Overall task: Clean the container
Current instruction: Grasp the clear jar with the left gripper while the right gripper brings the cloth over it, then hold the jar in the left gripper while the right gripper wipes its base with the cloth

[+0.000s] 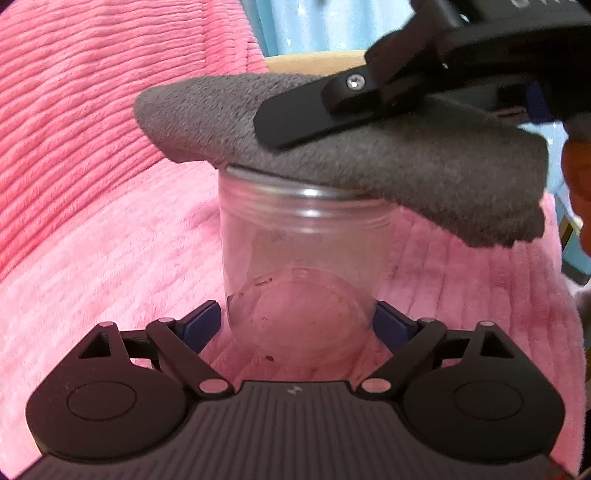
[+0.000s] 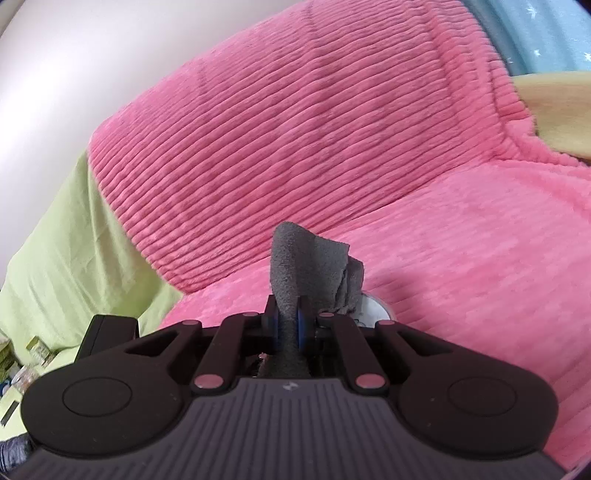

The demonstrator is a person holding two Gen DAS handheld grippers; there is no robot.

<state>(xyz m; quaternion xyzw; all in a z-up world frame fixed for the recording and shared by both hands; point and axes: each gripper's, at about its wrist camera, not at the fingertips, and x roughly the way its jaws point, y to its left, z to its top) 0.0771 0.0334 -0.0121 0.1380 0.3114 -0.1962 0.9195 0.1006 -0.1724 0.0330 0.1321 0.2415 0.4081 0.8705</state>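
A clear plastic jar (image 1: 303,258) stands upright on a pink blanket, with specks of dirt on its bottom. My left gripper (image 1: 297,321) is open, its blue pads on either side of the jar's base and a little apart from the wall. A grey cloth (image 1: 406,166) lies over the jar's mouth and hides it. My right gripper (image 2: 287,317) is shut on this cloth (image 2: 299,258), which sticks up beyond its fingertips. In the left wrist view, one black finger (image 1: 314,114) of the right gripper lies on top of the cloth. Part of the jar's rim (image 2: 373,308) peeks out beside the cloth.
The pink ribbed blanket (image 1: 92,258) covers the seat and a raised cushion (image 2: 295,129) behind it. A green sheet (image 2: 74,240) hangs at the left, with small items (image 2: 22,365) below. A blue curtain (image 1: 314,26) is at the back. A person's hand (image 1: 580,184) shows at the right edge.
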